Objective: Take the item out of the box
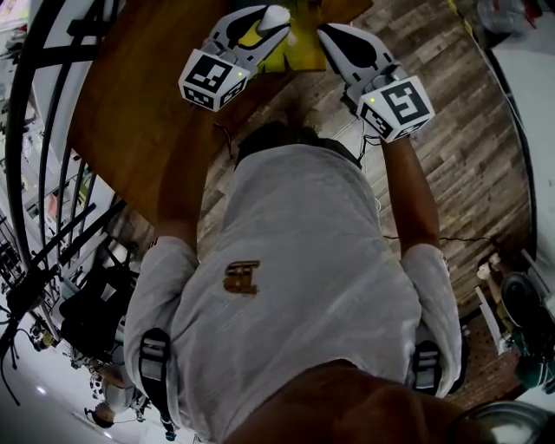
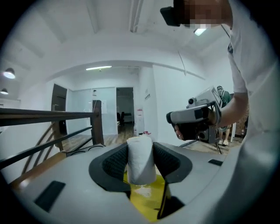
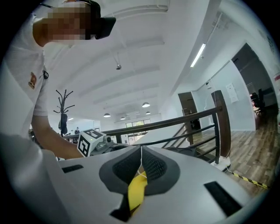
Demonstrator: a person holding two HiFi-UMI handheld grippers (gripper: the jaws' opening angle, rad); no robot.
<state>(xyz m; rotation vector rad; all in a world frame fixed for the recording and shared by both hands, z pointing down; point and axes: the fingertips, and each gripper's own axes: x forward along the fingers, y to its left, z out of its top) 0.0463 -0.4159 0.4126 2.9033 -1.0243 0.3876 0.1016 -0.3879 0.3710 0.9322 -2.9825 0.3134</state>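
Note:
A white roll-shaped item [image 2: 140, 159] stands between the jaws of my left gripper [image 2: 140, 165], which is shut on it. In the head view the same white item [image 1: 274, 17] shows at the tip of the left gripper [image 1: 270, 24], just above the yellow box [image 1: 295, 52]. The yellow box [image 2: 146, 199] hangs right below the roll. My right gripper [image 3: 141, 168] is shut on a thin yellow edge of the box [image 3: 136, 190]. Both grippers are held up close together, with the right gripper [image 1: 334, 39] on the box's right side.
A brown wooden table [image 1: 147, 113] lies under the left gripper, above a plank floor [image 1: 468, 147]. A dark railing [image 3: 183, 122] runs behind the grippers. The person's body fills the lower middle of the head view. Clutter stands at the right edge [image 1: 520, 312].

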